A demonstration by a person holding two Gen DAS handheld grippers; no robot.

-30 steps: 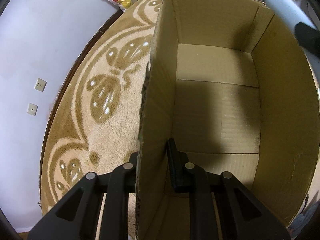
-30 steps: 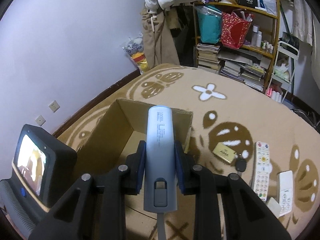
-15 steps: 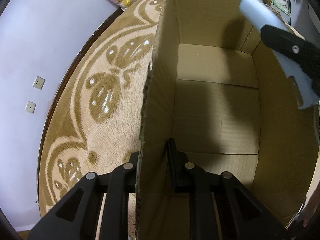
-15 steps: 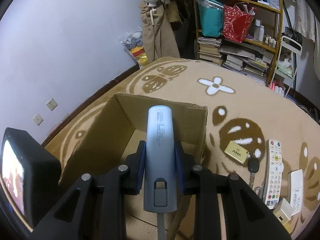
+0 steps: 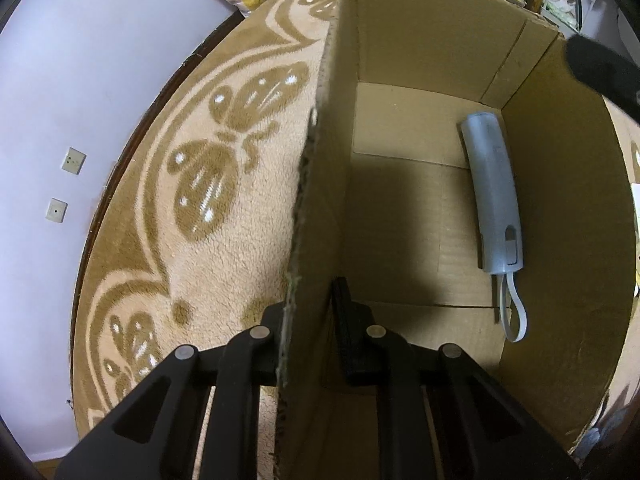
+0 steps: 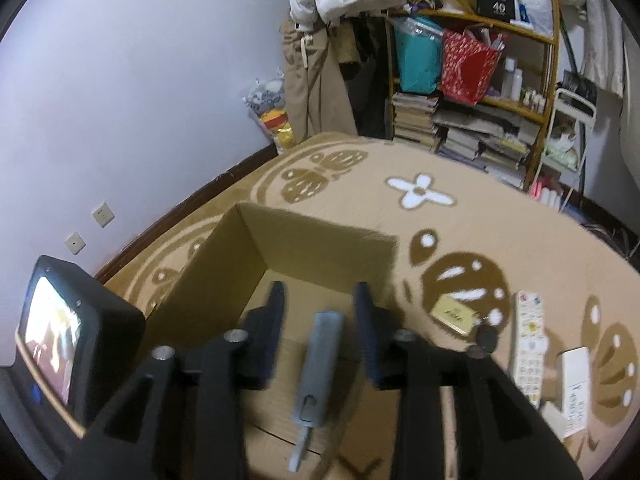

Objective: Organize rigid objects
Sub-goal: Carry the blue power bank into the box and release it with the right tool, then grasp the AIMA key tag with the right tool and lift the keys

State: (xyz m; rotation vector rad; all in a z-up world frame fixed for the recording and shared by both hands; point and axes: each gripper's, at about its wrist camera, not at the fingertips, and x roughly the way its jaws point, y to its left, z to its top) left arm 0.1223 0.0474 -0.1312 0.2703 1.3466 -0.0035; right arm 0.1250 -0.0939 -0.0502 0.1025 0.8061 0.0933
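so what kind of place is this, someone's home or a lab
Most likely a lived-in room at home: a patterned carpet covers the floor, an overloaded wooden shelf holds books and bags, and clothes hang against the wall.

The cardboard box (image 5: 420, 40) is plain brown; the power bank (image 5: 494, 192) in it pale grey-blue; the carpet (image 5: 224, 216) beige with tan butterfly patterns; the wall (image 6: 140, 80) lilac; the remote control (image 6: 528, 344) white.
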